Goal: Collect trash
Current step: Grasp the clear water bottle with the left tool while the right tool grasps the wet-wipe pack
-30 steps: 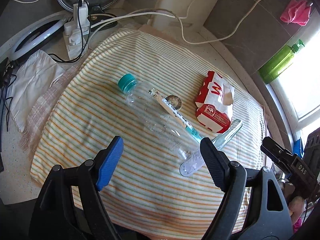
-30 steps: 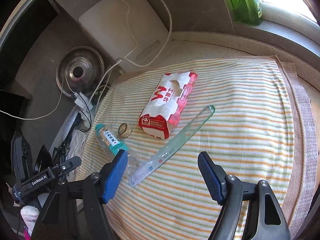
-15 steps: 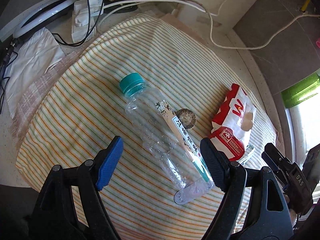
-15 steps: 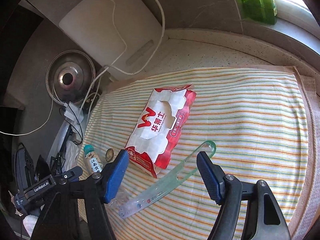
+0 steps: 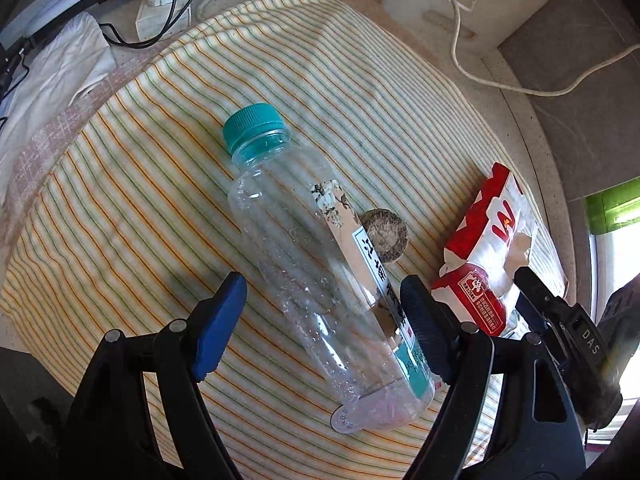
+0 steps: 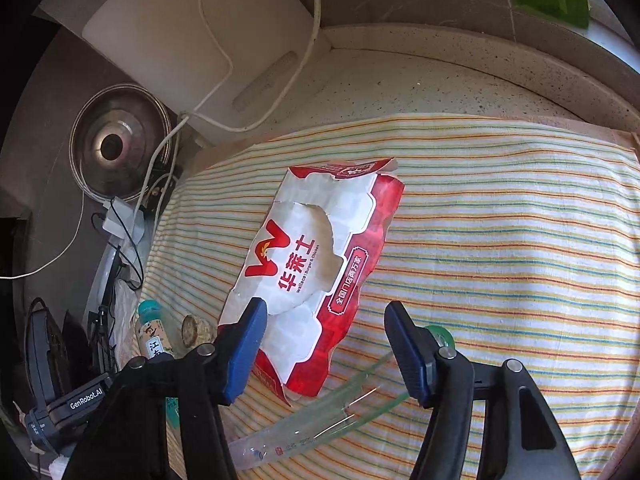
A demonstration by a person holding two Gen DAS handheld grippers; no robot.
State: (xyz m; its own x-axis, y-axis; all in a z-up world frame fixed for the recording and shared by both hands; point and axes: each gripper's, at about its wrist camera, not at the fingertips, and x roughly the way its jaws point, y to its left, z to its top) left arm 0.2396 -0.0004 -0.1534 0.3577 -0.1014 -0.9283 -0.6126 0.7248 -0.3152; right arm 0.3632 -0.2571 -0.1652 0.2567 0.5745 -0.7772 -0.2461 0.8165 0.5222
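My left gripper (image 5: 322,322) is a black plastic clamp frame with silver round rivets at its pivots, and its two fingers (image 5: 218,326) are faced with blue ribbed pads. My right gripper (image 6: 324,346) is built the same, black with blue-padded fingers (image 6: 246,350) and silver rivets. Seen from the other wrist, one body carries white lettering "DAS" and the other "GenRobot.AI".

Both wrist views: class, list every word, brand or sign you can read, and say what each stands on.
"华莱士" and "Wallace Burger & Chicken": red and white paper bag.
"全国门店两万家": the bag's red side panel.
"GenRobot.AI": left gripper, seen in the right wrist view.
"DAS": right gripper, seen in the left wrist view.
Bottle label: too distorted to read.
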